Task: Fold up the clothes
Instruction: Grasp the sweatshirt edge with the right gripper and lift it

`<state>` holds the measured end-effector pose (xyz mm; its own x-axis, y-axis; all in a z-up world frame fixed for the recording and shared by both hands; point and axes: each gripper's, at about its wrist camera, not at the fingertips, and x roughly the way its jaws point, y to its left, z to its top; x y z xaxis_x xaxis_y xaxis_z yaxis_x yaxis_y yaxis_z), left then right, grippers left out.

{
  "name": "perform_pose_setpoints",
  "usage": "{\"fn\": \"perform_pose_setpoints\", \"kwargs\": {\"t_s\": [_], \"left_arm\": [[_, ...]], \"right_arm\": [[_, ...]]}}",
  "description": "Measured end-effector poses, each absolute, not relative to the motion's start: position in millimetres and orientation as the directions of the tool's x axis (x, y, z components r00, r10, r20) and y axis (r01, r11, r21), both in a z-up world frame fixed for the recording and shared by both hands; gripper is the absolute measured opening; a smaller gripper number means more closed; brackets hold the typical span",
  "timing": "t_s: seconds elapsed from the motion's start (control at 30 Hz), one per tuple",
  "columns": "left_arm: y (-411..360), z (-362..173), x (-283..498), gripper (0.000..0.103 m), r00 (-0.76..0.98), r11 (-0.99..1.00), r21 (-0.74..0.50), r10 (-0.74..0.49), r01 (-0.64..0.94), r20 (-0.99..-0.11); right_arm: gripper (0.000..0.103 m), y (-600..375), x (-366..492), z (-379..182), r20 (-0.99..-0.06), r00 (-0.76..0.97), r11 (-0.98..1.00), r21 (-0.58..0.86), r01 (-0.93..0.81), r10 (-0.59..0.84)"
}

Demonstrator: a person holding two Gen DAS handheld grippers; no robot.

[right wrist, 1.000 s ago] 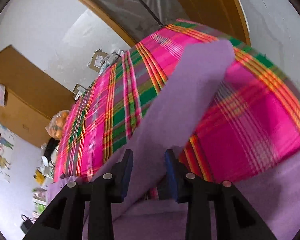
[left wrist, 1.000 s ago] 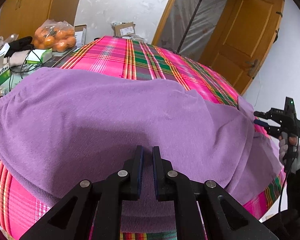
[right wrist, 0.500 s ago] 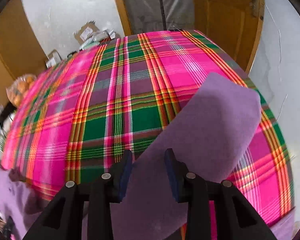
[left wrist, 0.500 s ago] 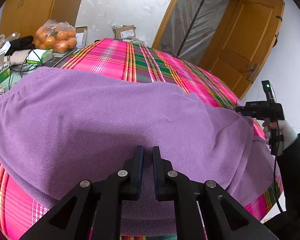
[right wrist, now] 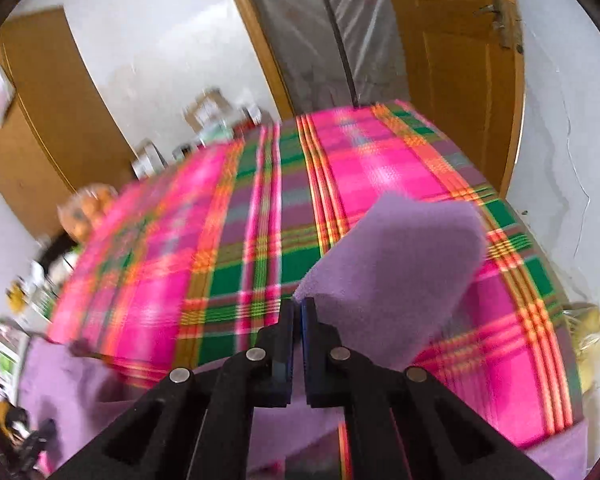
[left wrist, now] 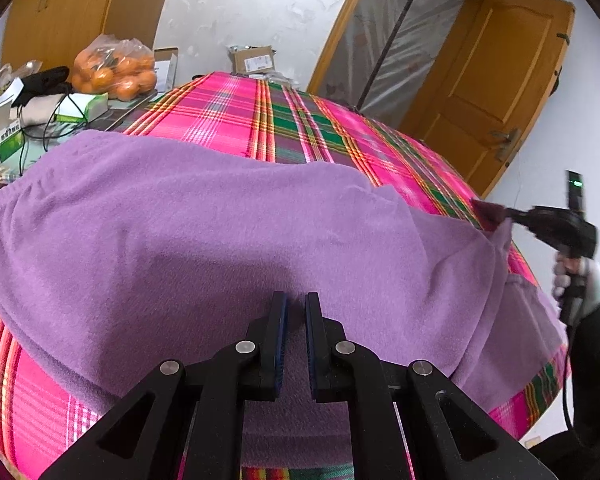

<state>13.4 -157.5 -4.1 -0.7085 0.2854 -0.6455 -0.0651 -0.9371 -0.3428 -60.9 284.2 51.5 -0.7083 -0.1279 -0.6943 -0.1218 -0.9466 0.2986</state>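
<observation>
- We see a purple fleece garment (left wrist: 204, 232) spread across the near part of a bed covered with a pink plaid cloth (left wrist: 260, 116); it reaches from the bed's left edge to its right edge and hangs over the near edge.
- Our left gripper (left wrist: 296, 308) points downward at the garment by the near edge, its jaws clenched on a fold of the purple fabric.
- Our right gripper (right wrist: 298, 306) is at the bed's right edge, tilted downward, its jaws closing on a corner of the garment, with fabric pinched between the pads.
- That corner (right wrist: 400, 256) stands lifted off the plaid cloth in a raised flap.
- In the left wrist view, a gloved hand (left wrist: 580, 280) grips the right gripper's handle from below, a dark sleeve behind it.
- A bag of oranges (left wrist: 114, 68) sits beyond the bed's far left corner.
</observation>
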Motion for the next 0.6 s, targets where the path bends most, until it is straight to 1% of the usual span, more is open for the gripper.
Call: {"fn": "perform_pose_setpoints", "kwargs": {"t_s": [0.13, 0.27, 0.33, 0.53, 0.57, 0.6], "left_arm": [[-151.6, 1.5, 16.6, 0.009, -0.704, -0.934, -0.345, 0.303, -0.087, -0.642], [-132.9, 15.7, 23.3, 0.009, -0.708, -0.928, -0.336, 0.344, -0.159, -0.617], [-119.8, 24.2, 27.2, 0.009, -0.703, -0.918, -0.334, 0.381, -0.212, -0.601], [-78.7, 38.1, 33.0, 0.009, -0.661, -0.883, -0.309, 0.469, -0.353, -0.586], [-70.9, 38.6, 33.0, 0.012, -0.650, -0.876, -0.304, 0.482, -0.375, -0.588], [-63.2, 37.8, 33.6, 0.017, -0.638, -0.869, -0.298, 0.493, -0.395, -0.592]], "right_arm": [[0.004, 301.6, -16.5, 77.4, -0.620, -0.768, -0.921, 0.374, -0.114, -0.157], [0.004, 319.3, 28.1, 89.2, -0.572, -0.805, -0.893, 0.431, -0.130, -0.159], [0.004, 324.1, 46.0, 90.7, -0.563, -0.812, -0.886, 0.442, -0.142, -0.151], [0.004, 337.8, 90.0, 73.1, -0.585, -0.801, -0.865, 0.460, -0.199, -0.127], [0.004, 340.8, 93.3, 66.6, -0.596, -0.793, -0.860, 0.465, -0.210, -0.128], [0.004, 342.7, 95.2, 60.4, -0.608, -0.783, -0.857, 0.467, -0.219, -0.132]]}}
